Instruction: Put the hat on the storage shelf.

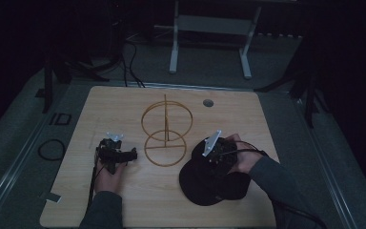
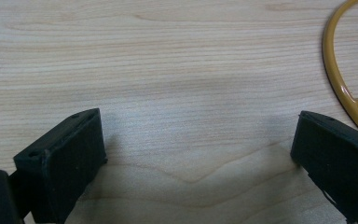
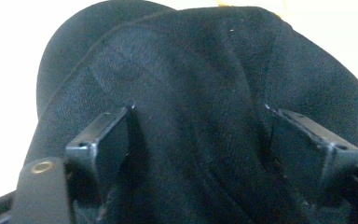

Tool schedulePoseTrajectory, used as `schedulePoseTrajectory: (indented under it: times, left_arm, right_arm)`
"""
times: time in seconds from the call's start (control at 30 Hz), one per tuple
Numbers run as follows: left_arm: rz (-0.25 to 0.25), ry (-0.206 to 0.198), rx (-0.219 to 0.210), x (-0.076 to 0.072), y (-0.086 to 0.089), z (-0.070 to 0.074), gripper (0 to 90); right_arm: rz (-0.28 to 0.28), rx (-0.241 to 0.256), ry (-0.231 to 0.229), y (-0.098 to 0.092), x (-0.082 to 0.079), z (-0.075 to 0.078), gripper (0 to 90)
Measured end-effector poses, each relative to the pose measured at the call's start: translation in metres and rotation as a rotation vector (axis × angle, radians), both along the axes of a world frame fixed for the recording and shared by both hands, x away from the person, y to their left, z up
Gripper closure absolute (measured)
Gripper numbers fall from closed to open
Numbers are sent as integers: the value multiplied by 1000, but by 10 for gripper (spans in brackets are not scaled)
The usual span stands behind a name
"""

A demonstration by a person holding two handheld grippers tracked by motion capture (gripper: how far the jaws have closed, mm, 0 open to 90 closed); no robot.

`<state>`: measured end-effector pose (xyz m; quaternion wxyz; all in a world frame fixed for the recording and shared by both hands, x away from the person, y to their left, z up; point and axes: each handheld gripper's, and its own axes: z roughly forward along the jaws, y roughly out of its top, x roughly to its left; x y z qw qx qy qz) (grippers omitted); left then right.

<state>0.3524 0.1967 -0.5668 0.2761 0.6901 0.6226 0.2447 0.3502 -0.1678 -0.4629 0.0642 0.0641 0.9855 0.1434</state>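
Observation:
A black cap (image 1: 208, 183) lies on the wooden table (image 1: 124, 200) at the front right. My right gripper (image 1: 218, 151) rests on top of it, open, with the dark cloth of the cap (image 3: 200, 93) bulging between its two jaws. A gold wire stand (image 1: 166, 136), made of two rings and a post, stands at the table's middle. My left gripper (image 1: 119, 153) hovers low over bare wood just left of the stand, open with nothing between its jaws. The gold ring (image 2: 342, 79) curves past its right jaw in the left gripper view.
A round grey grommet (image 1: 208, 102) sits in the tabletop at the back right. Beyond the table stands a white metal frame (image 1: 209, 38), and cables (image 1: 52, 149) lie on the dark floor at the left.

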Motion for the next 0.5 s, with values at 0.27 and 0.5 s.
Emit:
schedulePoseTrajectory:
  times: [0.27,0.5]
  left_arm:
    - [0,0,0,0,0,0,24]
    - [0,0,0,0,0,0,24]
  right_arm:
    - [19,-94,-42,1,0,-9,459]
    - [27,-113,-45,1,-1,-10,709]
